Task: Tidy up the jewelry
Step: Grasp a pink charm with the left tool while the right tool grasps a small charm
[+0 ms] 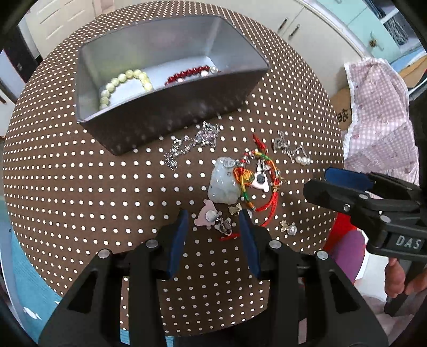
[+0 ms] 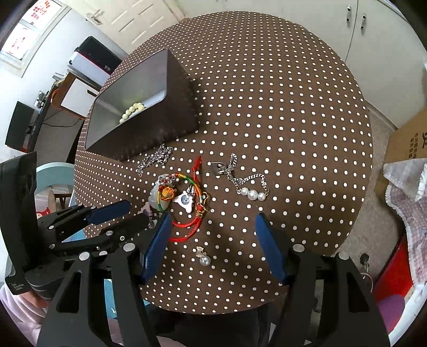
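Note:
A grey box (image 1: 170, 117) (image 2: 149, 133) on the round dotted table holds a pale green bead bracelet (image 1: 120, 82) (image 2: 132, 109) and a red bead bracelet (image 1: 190, 73). Loose jewelry lies in front of it: a silver chain (image 1: 192, 144) (image 2: 154, 158), a jade pendant (image 1: 222, 182) (image 2: 154, 196) tangled with red cord (image 1: 267, 205) (image 2: 186, 227), a pearl chain bracelet (image 1: 292, 150) (image 2: 248, 186), a pearl earring (image 1: 289, 228) (image 2: 202, 257) and a pink charm (image 1: 206, 215). My left gripper (image 1: 213, 227) is open around the pink charm. My right gripper (image 2: 213, 248) is open over the pearl earring.
The table (image 1: 80, 186) (image 2: 293, 106) is small and round, with its edge near both grippers. A pink checked cloth (image 1: 379, 112) (image 2: 411, 200) lies to the right. A cardboard box (image 2: 408, 138) and white cabinets (image 2: 355, 24) stand behind.

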Motion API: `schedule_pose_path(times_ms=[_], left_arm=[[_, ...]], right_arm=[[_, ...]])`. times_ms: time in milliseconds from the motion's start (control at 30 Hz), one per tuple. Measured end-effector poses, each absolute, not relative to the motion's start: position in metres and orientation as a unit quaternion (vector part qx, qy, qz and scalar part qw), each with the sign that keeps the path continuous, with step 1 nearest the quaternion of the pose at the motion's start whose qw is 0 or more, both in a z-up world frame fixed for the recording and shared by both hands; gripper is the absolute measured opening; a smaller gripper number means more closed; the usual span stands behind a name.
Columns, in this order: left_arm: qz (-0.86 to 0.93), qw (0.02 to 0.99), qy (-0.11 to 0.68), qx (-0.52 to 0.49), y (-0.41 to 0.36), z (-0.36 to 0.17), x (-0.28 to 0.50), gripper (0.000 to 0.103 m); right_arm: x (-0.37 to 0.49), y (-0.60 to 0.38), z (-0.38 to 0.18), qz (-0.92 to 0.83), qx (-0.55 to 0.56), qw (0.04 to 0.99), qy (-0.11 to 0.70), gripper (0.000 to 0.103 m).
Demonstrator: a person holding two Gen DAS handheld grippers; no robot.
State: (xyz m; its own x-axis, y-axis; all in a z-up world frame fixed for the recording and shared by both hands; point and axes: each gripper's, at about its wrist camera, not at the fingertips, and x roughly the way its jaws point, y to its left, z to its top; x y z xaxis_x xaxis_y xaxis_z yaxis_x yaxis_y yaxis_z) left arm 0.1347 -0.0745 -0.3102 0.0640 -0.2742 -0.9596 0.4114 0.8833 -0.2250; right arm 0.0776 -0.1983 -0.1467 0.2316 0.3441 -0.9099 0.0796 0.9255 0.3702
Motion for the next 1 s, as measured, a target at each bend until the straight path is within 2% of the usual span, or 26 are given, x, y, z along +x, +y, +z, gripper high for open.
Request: schedule_pose_path(times_ms=[33, 67, 167, 200, 267, 367, 667, 1000], left_arm=[[-0.235, 0.726, 0.645, 0.056, -0.077, -0.313, 0.135, 0.038], [-0.233, 0.725, 0.646, 0.059, -0.079, -0.316, 0.135, 0.03], [-0.236, 0.728, 0.64, 0.074, -0.09, -0.322, 0.134, 0.018], [-0.236, 0.729, 0.637, 0.081, -0.093, -0.322, 0.132, 0.017], [-0.236, 0.729, 0.638, 0.078, -0.095, -0.324, 0.133, 0.017], [-0.234, 0.731, 0.637, 0.07, -0.096, -0.324, 0.133, 0.012], [-0.225, 0.736, 0.637, 0.046, -0.061, -0.312, 0.126, 0.012], [-0.22, 0.739, 0.636, 0.028, -0.037, -0.301, 0.133, 0.012]], right_arm=[[0.076, -0.197, -0.147, 0.089, 0.172, 0.767, 0.612, 0.062], [0.075, -0.196, -0.146, 0.094, 0.172, 0.768, 0.61, 0.062], [0.072, -0.189, -0.144, 0.116, 0.173, 0.776, 0.595, 0.059], [0.072, -0.186, -0.144, 0.124, 0.173, 0.778, 0.591, 0.055], [0.074, -0.18, -0.144, 0.143, 0.171, 0.778, 0.587, 0.038], [0.078, -0.172, -0.148, 0.165, 0.169, 0.776, 0.585, 0.027], [0.091, -0.148, -0.164, 0.164, 0.102, 0.777, 0.599, 0.022], [0.088, -0.114, -0.17, 0.156, -0.001, 0.802, 0.577, 0.016]])
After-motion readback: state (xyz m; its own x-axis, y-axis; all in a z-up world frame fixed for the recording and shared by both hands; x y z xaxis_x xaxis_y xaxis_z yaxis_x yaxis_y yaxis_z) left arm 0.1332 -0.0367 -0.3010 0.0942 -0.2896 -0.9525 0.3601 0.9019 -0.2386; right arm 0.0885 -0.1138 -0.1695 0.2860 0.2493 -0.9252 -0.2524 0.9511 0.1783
